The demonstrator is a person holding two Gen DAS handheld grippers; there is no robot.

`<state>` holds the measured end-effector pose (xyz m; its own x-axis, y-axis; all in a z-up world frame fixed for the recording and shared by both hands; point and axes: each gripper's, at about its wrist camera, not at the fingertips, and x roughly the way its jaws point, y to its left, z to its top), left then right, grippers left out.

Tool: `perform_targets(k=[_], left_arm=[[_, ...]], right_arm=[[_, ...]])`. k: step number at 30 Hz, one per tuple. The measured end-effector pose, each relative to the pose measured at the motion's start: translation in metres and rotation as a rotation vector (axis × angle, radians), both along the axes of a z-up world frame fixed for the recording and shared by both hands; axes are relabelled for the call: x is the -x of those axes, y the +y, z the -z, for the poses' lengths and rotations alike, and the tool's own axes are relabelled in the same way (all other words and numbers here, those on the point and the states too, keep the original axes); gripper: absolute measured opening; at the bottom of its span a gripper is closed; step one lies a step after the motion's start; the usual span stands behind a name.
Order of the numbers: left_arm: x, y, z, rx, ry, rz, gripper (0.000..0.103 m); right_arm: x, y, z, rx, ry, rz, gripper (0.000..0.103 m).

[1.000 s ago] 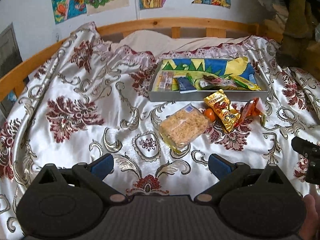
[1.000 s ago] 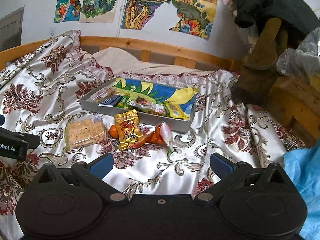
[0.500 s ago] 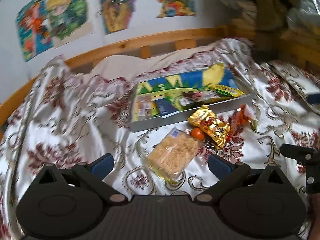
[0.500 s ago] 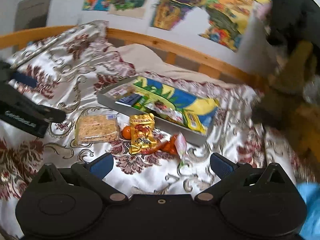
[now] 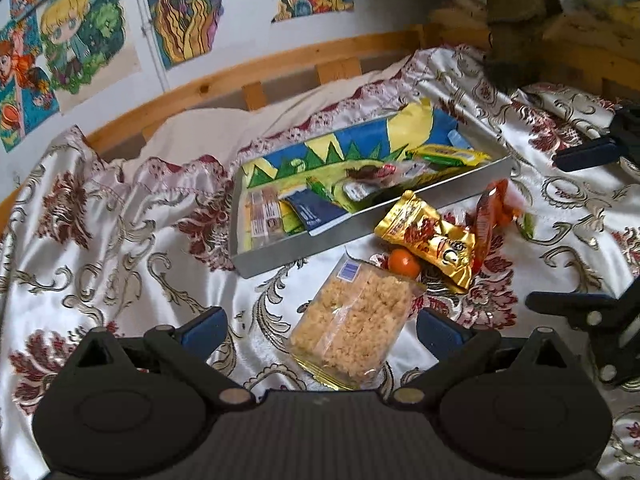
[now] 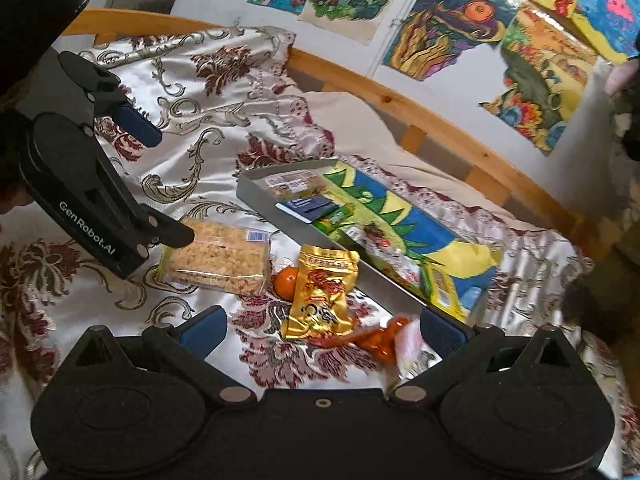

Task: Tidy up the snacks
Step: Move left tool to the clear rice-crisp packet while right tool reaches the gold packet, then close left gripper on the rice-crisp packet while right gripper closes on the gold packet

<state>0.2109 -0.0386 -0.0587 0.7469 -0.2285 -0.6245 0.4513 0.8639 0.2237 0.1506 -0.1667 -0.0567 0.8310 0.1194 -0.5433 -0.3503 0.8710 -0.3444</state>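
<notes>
A grey tray (image 5: 280, 257) (image 6: 260, 204) with a colourful lining holds several snack packets on the bedspread. In front of it lie a clear pack of puffed rice bars (image 5: 352, 328) (image 6: 218, 258), a small orange (image 5: 404, 262) (image 6: 286, 280), a gold foil packet (image 5: 430, 236) (image 6: 324, 292) and an orange wrapper (image 5: 490, 216) (image 6: 380, 336). My left gripper (image 5: 320, 326) is open and empty, with the rice bar pack between its fingers. My right gripper (image 6: 322, 324) is open and empty, just above the gold packet and orange wrapper.
The bed has a wooden rail (image 5: 224, 76) along the far side, under a wall with paintings. Dark clutter and wooden furniture (image 5: 560, 8) stand at the far right. The satin bedspread (image 5: 120, 240) is wrinkled around the tray.
Both grippers have moved forward and down toward the loose snacks. The left now straddles the rice bar pack, the right is over the gold packet. Both stay open.
</notes>
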Motion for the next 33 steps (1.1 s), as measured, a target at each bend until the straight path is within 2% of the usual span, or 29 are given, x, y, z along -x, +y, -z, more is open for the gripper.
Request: perform_targets(k=[4,8,12,16,21,24,28,33], left_arm=[[-0.010,-0.001,0.009,0.007,0.049,0.037,0.103],[-0.020,-0.005,0.019,-0.011,0.065,0.059,0.103],[-0.031,-0.010,0.032,-0.052,0.077,0.093,0.103],[-0.038,-0.011,0.041,-0.071,0.089,0.130,0.103],[-0.050,-0.010,0.044,-0.026,0.129,0.154,0.102],[-0.059,-0.008,0.047,0.015,0.183,0.143,0.102],[-0.065,-0.004,0.047,0.068,0.214,0.126,0.101],[-0.065,-0.009,0.045,0.060,0.223,0.138,0.095]], right_arm=[[-0.020,0.004,0.017,0.031,-0.024,0.009,0.102],[-0.034,0.010,0.036,0.119,-0.058,-0.013,0.102],[-0.048,0.017,0.051,0.158,-0.040,-0.053,0.096],[-0.062,0.017,0.057,0.154,-0.023,-0.040,0.092],[-0.083,0.008,0.059,0.072,0.054,0.006,0.088],[-0.093,0.003,0.057,0.015,0.091,0.015,0.086],[-0.100,0.007,0.061,0.045,0.132,0.011,0.085],[-0.101,0.011,0.067,0.092,0.146,0.014,0.083]])
